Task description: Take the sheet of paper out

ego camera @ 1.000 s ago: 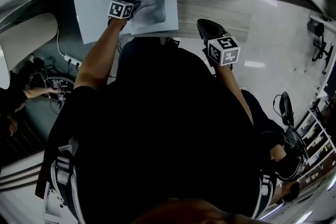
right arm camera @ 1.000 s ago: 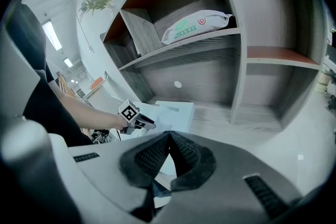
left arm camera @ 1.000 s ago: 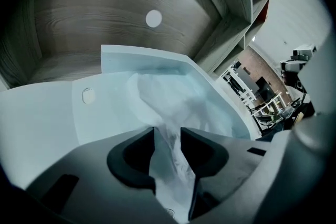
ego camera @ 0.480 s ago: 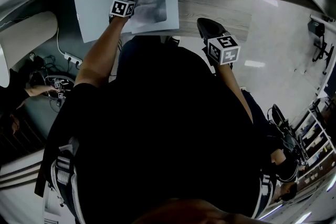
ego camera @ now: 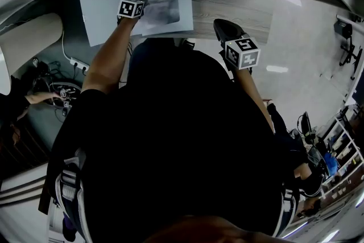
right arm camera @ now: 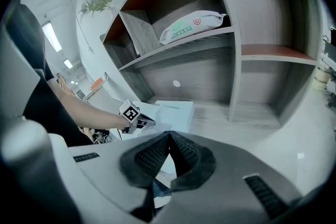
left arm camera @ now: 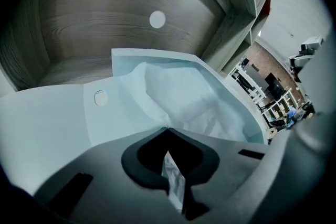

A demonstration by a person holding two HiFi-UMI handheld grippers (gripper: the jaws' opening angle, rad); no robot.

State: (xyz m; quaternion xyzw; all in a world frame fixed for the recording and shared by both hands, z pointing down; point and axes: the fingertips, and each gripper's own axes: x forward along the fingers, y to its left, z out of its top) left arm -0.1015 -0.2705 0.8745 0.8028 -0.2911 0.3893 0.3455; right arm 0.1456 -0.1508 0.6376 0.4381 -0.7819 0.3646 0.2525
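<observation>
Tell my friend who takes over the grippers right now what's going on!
Left gripper: jaws have just been closing and are now shut on the near edge of the sheet of paper.
Right gripper: jaws shut, empty, off to the side.
The crumpled sheet lies mostly inside the open pale folder on the wooden shelf.
Done: grip.
Left: pull the sheet out.

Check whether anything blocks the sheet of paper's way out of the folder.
Nothing visible does. The left tongs have just closed on the near edge of the sheet of paper, and the folder lies on the shelf with its flap open to the side, so its mouth looks clear.
</observation>
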